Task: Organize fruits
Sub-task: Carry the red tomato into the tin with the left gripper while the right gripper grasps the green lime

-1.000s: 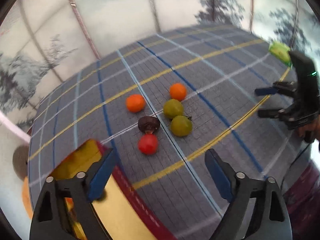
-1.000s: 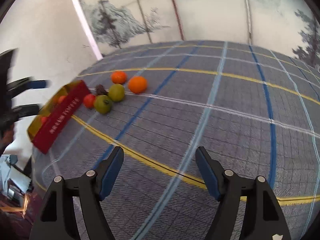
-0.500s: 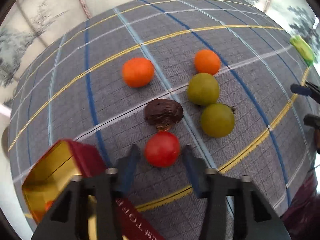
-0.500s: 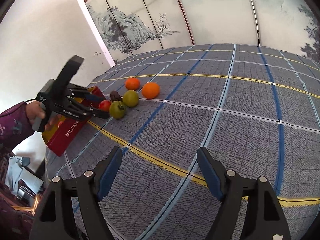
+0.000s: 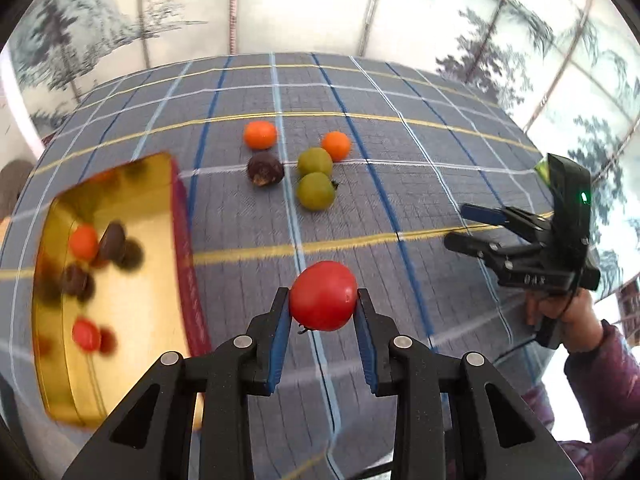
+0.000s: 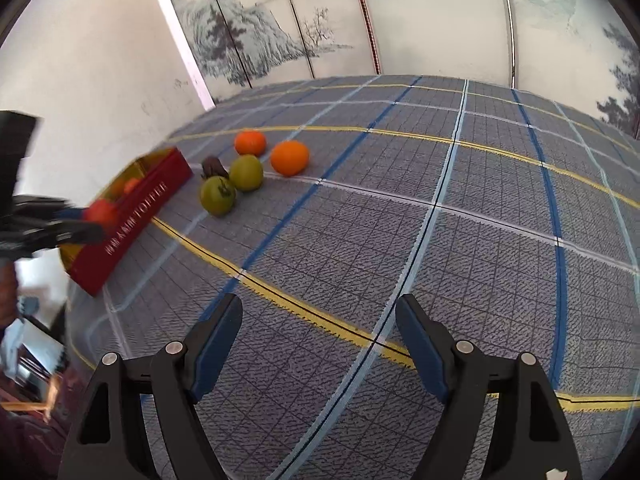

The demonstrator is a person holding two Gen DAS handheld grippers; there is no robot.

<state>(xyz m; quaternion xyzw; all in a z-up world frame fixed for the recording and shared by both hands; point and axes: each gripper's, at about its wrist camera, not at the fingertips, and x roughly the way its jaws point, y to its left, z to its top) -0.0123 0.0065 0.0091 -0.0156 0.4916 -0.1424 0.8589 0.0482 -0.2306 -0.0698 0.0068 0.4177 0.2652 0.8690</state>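
left wrist view: the left tongs (image 5: 323,312) are clenched on a red tomato (image 5: 323,295), blue pads pressing its two sides around the widest part, and it's held up off the plaid surface (image 5: 400,200). the gold-lined box (image 5: 120,320) sits just to the left with a few red, orange and dark fruits in it, blurry so i can't count them properly. out on the cloth there's a cluster: two oranges (image 5: 260,135), two green tomatoes (image 5: 316,191) and a dark wrinkly fruit (image 5: 265,169). the right tongs (image 5: 468,226) hang off to the right, nothing between them. right wrist view: right tongs (image 6: 318,334) are spread wide and released, hovering over bare cloth, well apart from the fruit pile (image 6: 240,176). the box's red outer wall (image 6: 132,216) is at the left and the red tomato (image 6: 102,212) shows beside it, smeared. handling-wise i'd guess the tomato is light, smooth-skinned and soft, so it bruises or splits if squeezed hard and could slip if held too loose. across the middle is the right hold, and i'd set it down low in the box, not drop it.
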